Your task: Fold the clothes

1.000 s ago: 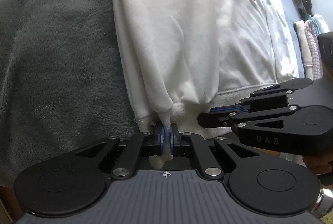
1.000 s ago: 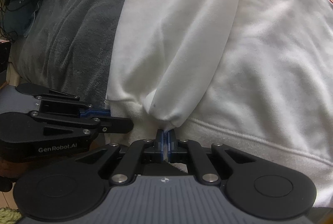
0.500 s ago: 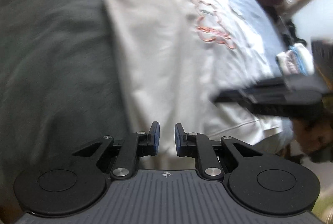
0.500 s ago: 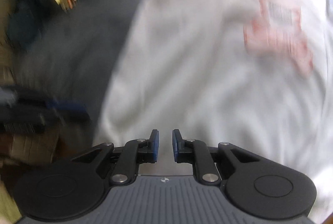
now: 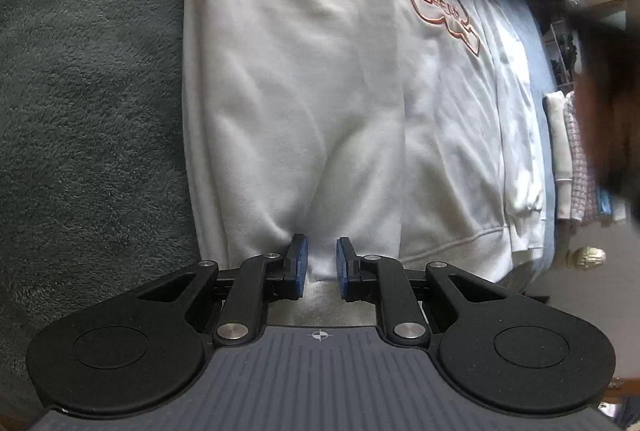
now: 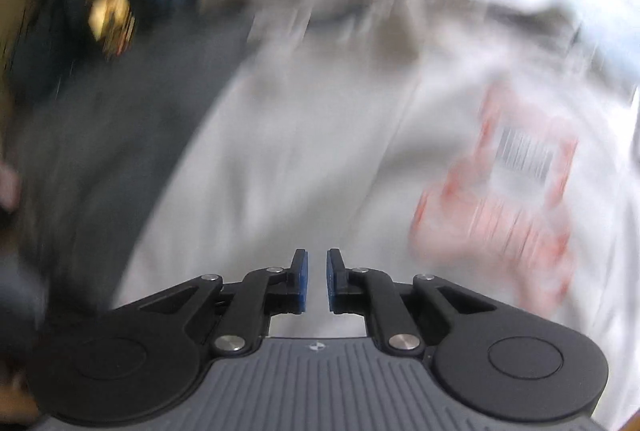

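1. The white sweatshirt [image 5: 320,71] lies flat on the grey blanket [image 5: 88,91] of the bed, with the sleeve [image 5: 288,135] folded in over the body and its cuff at the near hem.
2. The left tool [image 5: 319,263] has let that cuff go: its jaws have parted a little and nothing is pinched, though cloth lies just beyond the gap. The right tool [image 6: 317,279] is lifted off the sweatshirt [image 6: 320,171]. Its jaws have just been closing to a narrow slit, and nothing is between them.
3. The step in hand seems to be the move to the next fold, probably the other sleeve or the hem.
4. To do it well, lift the left tool straight away so the pads do not drag the cuff out of line.
5. Take the next grip at an edge, both layers together, with the tools spread apart so the fold line stays straight.
6. The right view is blurred; slow down before gripping.
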A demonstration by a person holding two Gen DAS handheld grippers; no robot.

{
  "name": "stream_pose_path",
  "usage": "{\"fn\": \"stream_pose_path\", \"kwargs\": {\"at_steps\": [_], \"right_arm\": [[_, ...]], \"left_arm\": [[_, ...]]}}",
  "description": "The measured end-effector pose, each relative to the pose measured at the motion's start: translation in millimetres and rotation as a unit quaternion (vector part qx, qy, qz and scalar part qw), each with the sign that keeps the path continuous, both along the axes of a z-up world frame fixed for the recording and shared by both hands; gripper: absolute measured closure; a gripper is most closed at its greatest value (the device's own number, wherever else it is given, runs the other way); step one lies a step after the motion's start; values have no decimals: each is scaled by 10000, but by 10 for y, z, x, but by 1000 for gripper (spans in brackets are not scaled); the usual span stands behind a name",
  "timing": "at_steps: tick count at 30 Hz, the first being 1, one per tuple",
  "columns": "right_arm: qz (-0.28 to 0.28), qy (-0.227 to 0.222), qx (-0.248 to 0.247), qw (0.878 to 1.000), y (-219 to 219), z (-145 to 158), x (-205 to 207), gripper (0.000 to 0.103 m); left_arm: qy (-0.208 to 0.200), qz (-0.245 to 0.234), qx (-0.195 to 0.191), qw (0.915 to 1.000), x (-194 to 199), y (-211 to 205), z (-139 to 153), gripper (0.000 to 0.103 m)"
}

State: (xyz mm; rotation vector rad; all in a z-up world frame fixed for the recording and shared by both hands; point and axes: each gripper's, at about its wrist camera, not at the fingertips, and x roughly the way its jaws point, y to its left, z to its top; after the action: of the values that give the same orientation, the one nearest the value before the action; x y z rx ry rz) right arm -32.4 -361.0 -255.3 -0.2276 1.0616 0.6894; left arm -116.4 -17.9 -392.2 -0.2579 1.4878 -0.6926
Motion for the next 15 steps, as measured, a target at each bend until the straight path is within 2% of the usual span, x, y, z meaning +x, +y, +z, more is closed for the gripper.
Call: {"fn": "stream_pose_path", "kwargs": {"at_steps": [4, 7, 9, 11, 12, 13, 15], "right_arm": [[-57, -825, 310, 9961, 351, 25, 763, 91], [-95, -1166, 463, 9921, 551, -122, 1272, 91], [-144, -1177, 484, 9918, 655, -269, 1553, 91], [-362, -1052, 284, 9934, 706, -516, 1824, 91], [-525, -890, 178, 9945, 677, -653, 1956, 97], [-689, -727, 218, 9947, 609, -744, 2058, 97], [-1056, -509, 550, 9916, 430, -678, 2162, 96]], "left_arm": [[-76, 34, 49, 10000, -17, -59, -17, 87], [-86, 150, 40, 9998, -11, -84, -47, 87], [-98, 211, 28, 9997, -18, -76, -56, 87], [-166, 183, 53, 9997, -33, -76, -47, 87], [-206, 161, 72, 9996, -42, -82, -42, 87], [-247, 139, 92, 9996, -50, -88, -36, 87], [-277, 151, 133, 9994, -60, -98, -33, 87]]}}
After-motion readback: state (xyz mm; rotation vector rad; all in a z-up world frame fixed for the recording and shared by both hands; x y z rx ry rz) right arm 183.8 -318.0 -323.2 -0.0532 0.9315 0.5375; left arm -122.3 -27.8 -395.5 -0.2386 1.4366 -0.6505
